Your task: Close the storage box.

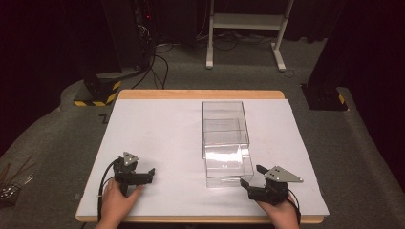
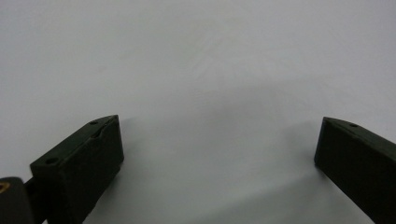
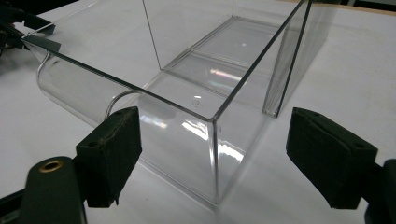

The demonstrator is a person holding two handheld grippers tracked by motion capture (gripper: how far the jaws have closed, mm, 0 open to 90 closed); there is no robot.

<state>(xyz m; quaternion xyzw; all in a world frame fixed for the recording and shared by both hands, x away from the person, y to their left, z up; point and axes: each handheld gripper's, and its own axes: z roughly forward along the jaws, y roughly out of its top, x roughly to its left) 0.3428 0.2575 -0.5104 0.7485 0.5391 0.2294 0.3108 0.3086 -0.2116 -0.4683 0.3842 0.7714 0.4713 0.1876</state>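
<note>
we hold both grippers, left gripper (image 1: 149,172) and right gripper (image 1: 252,175), jaws wide, lower frame; a careless nudge could slide the clear box (image 1: 225,140) at centre.

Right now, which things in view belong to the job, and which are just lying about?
In play: clear plastic drawer box, left gripper, right gripper, both open.
Lying about: white stand, yellow-and-black base, both on the floor beyond the table.

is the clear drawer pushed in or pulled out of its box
Partly pulled out. The clear drawer sticks out past the front of its clear box toward the person, and looks empty in the right gripper view.
</note>
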